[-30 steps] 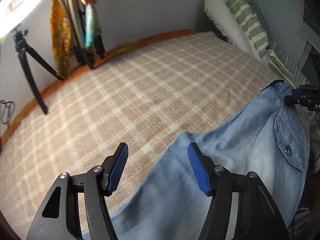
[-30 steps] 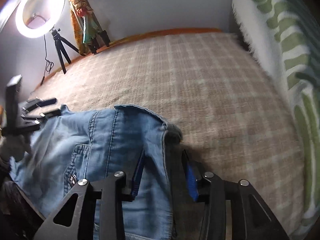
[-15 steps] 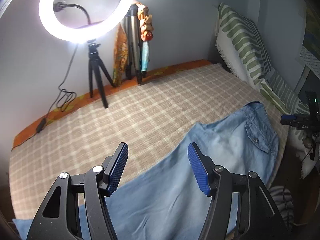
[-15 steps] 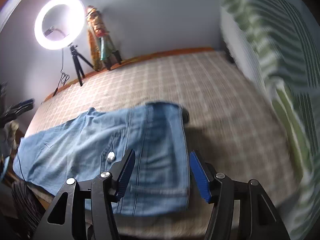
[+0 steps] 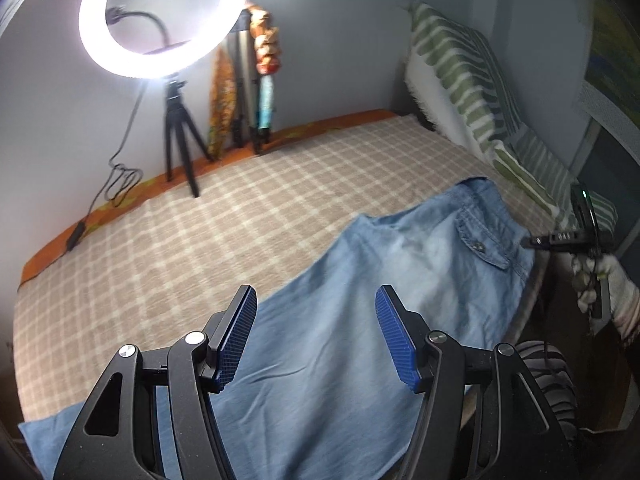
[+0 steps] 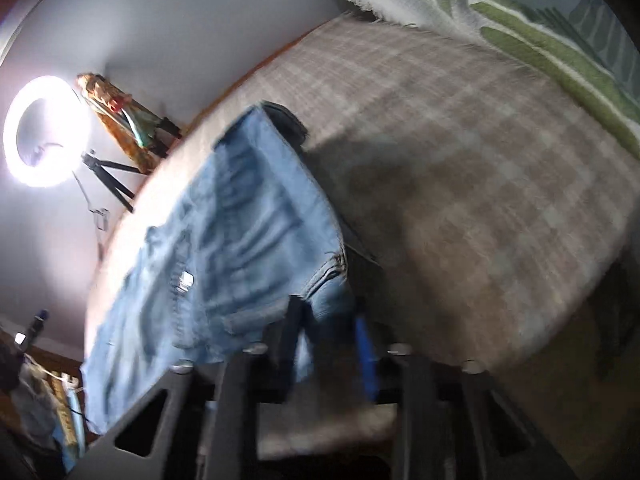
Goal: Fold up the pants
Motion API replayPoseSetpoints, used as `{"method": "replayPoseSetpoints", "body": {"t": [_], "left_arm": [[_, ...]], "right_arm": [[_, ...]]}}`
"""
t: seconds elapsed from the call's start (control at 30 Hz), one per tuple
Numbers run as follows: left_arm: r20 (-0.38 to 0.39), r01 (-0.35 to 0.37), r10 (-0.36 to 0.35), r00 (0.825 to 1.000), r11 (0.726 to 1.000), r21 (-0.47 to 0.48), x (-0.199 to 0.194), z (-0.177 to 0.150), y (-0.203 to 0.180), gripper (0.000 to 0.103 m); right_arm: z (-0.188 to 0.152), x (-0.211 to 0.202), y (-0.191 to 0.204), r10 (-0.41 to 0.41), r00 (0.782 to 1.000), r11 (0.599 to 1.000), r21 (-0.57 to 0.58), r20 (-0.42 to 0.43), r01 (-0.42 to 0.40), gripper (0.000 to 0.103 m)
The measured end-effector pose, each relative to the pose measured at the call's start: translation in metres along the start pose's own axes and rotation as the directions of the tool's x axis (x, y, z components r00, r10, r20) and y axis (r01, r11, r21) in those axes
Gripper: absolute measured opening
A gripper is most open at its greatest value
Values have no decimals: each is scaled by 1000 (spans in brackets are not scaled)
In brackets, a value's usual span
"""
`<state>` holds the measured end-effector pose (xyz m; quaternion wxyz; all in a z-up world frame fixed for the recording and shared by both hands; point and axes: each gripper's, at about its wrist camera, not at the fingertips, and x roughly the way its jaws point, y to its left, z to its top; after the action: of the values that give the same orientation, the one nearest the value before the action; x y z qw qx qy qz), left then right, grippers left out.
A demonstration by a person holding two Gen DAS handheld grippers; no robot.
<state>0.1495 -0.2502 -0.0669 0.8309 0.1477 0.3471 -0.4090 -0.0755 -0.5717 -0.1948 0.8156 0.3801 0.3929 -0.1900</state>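
Status: early stage, no finished fold visible.

Denim pants (image 5: 360, 344) laid lengthwise along the near edge of the bed (image 5: 240, 232), on the checked beige cover. Waist end, with a buttoned flap pocket (image 5: 484, 240), toward the striped pillows (image 5: 464, 92); leg end reaching the opposite near corner of the bed. Appears to lie as one narrow strip, possibly leg already over leg, but not confirmable from these views. No crosswise fold present; full length exposed.

Left gripper (image 5: 316, 336): fingers (image 5: 236, 336) wide apart, nothing between them, poised above the mid-leg fabric. No contact with the cloth evident.

Right gripper (image 6: 328, 344): located at the waist end, at the near corner of the waistband. Right wrist view heavily blurred and tilted. Denim visible between the two fingers, gap narrow; looks clamped on the waistband corner, yet full closure cannot be confirmed through the blur. In the left wrist view, the same gripper (image 5: 560, 238) visible only at the far right edge beside the waistband.

Remaining, as judged: securing a hold at both ends, carrying one end over to the other for a crosswise fold, possibly a second fold, then flattening wrinkles.

Background: ring light on tripod (image 5: 160, 20) and hanging scarves (image 5: 264, 64) against the far wall, well apart from the pants.
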Motion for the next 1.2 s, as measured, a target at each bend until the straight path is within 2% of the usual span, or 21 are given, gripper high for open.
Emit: {"method": "replayPoseSetpoints", "body": {"t": [0.13,0.27,0.4,0.5,0.53,0.57,0.63,0.67,0.77,0.87,1.07,1.1,1.13,1.2], "left_arm": [[-17,86,-86,996,996,22,14,4,-29,62],[-52,134,-130,990,987,87,35,6,-65,62],[-86,173,-162,983,976,135,50,2,-92,62],[-96,178,-165,982,971,158,55,0,-99,62],[-97,180,-166,981,971,156,55,-1,-98,62],[-97,180,-167,981,972,148,56,-1,-95,62],[-101,187,-176,979,975,122,57,0,-91,62],[-108,202,-191,976,974,105,58,1,-89,60],[-128,240,-226,966,965,102,66,4,-98,60],[-150,298,-278,949,946,130,78,7,-123,61],[-201,405,-364,909,884,231,105,12,-192,62],[-209,421,-378,902,877,230,112,14,-203,62],[-213,437,-393,894,871,224,119,15,-210,62],[-219,446,-402,889,869,213,132,17,-220,62]], "right_arm": [[14,-13,28,61,997,997,-42,40,-59,11],[29,-21,50,102,993,992,-78,64,-97,11],[30,-20,49,75,995,993,-91,63,-69,11],[22,-12,31,5,999,996,-91,35,-2,13],[21,-10,26,-6,999,996,-88,32,9,18],[18,-9,17,-3,999,997,-73,33,6,29],[11,-13,-5,106,992,994,8,65,-107,40],[10,-13,-9,136,988,990,33,68,-139,39],[10,-7,-9,115,992,993,24,44,-116,33],[16,-1,-1,151,988,988,34,22,-152,17],[43,6,42,206,978,978,-18,10,-206,13],[46,7,49,209,978,977,-34,7,-208,12],[50,9,55,208,978,977,-51,5,-207,7],[58,14,63,208,978,976,-63,-2,-207,7]]}}
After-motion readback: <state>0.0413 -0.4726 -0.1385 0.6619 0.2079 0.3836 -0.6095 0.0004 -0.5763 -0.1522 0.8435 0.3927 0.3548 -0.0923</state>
